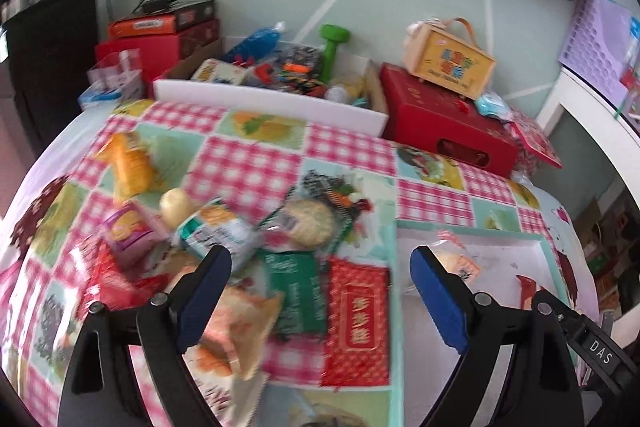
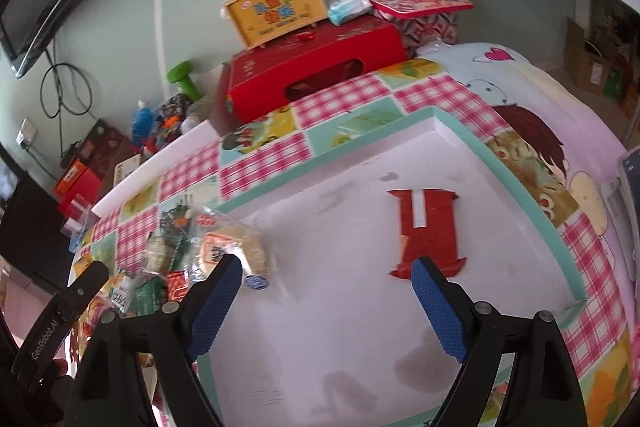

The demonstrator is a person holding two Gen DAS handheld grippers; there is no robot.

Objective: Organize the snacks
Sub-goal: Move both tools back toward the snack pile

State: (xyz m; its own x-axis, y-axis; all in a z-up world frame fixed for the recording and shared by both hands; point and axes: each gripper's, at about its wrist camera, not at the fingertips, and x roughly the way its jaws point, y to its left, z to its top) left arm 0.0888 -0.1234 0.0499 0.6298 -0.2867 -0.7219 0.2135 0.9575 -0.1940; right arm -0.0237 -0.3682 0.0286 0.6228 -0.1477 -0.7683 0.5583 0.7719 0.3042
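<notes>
From the left wrist, the left gripper hangs over the heap of snacks on the checked tablecloth, jaws spread wide with nothing between them; a green packet and a red packet lie right beneath, a round cracker pack just beyond. The picture is smeared, so a hasty close here could pinch two overlapping wrappers at once. Over to the right wrist: the right gripper stands open and empty above the white tray, where a red wrapper and a clear biscuit pack already lie. The biscuit pack sits near the tray's left rim, and a careless drop beside it could nudge it out.
</notes>
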